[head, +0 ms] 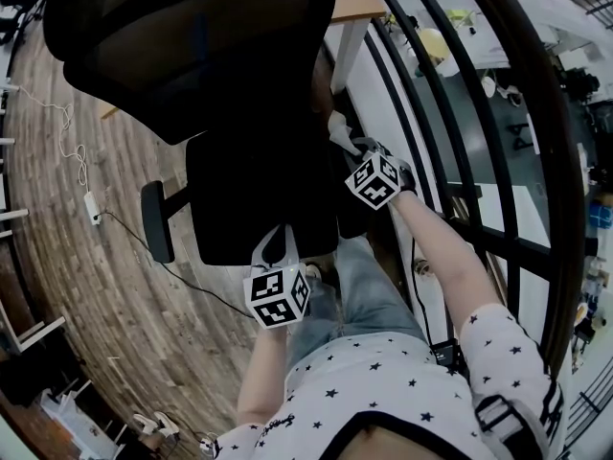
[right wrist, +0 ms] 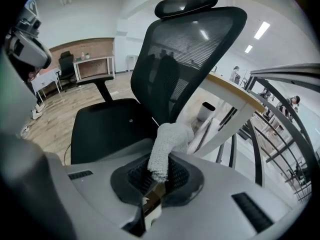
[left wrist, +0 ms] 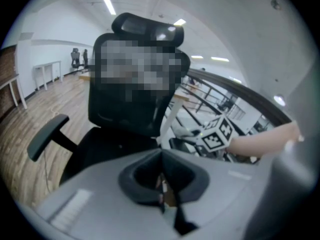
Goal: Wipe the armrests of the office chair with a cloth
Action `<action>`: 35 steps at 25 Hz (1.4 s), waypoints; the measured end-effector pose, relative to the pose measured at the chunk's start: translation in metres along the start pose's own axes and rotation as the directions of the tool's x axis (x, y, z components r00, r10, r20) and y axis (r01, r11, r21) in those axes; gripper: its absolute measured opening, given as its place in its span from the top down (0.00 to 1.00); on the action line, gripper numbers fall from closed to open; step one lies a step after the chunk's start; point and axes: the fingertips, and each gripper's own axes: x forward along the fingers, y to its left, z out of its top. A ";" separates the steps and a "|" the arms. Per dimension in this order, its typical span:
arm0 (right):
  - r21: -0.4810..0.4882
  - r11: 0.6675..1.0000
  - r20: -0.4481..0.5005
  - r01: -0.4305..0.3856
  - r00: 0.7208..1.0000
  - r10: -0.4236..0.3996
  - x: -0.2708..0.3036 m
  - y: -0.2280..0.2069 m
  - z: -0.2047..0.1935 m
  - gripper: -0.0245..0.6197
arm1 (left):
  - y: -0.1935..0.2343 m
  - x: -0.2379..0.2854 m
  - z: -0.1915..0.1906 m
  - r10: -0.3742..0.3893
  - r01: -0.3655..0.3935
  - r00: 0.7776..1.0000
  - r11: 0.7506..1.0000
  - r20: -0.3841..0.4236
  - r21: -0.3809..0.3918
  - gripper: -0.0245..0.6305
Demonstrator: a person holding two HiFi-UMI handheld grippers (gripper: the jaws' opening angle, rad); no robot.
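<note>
Cloth (right wrist: 167,146): white, knobbly weave, bunched into a roll, its lower end pinched between the right gripper's (right wrist: 159,178) fingers, the rest standing out past their tips. Office chair (right wrist: 192,59): black, mesh-backed, just beyond those fingertips. Left gripper (left wrist: 162,179): fingers closed together, nothing between.

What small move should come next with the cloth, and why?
Probably lower the right tool slightly until the cloth presses on the armrest below it: the cloth is gripped, but seems to hang just above that armrest.
</note>
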 end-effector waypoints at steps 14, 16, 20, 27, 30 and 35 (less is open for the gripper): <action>0.049 0.997 -0.042 -0.059 0.997 0.061 0.006 0.010 -0.009 0.92 | -0.007 0.005 -0.006 -0.011 0.011 1.000 1.000 -0.022 -0.009 0.96; 0.051 0.997 -0.046 -0.062 0.997 0.065 0.006 0.010 -0.009 0.92 | -0.008 0.005 -0.006 -0.015 0.015 1.000 1.000 -0.024 -0.006 0.96; 0.060 0.996 -0.050 -0.069 0.996 0.072 0.005 0.013 -0.010 0.92 | -0.008 0.004 -0.008 -0.018 0.018 0.999 1.000 -0.031 0.001 0.96; 0.040 0.995 -0.074 -0.092 0.993 0.094 -0.003 0.030 -0.017 0.92 | -0.009 -0.004 -0.011 -0.030 0.030 0.999 1.000 -0.028 0.007 0.96; 0.043 0.994 -0.086 -0.096 0.991 0.099 -0.006 0.037 -0.020 0.92 | -0.008 -0.007 -0.011 -0.034 0.034 0.999 0.999 -0.025 0.008 0.96; 0.028 0.994 -0.101 -0.107 0.989 0.110 -0.010 0.048 -0.024 0.92 | -0.009 -0.011 -0.012 -0.043 0.043 0.999 0.999 -0.023 0.015 0.96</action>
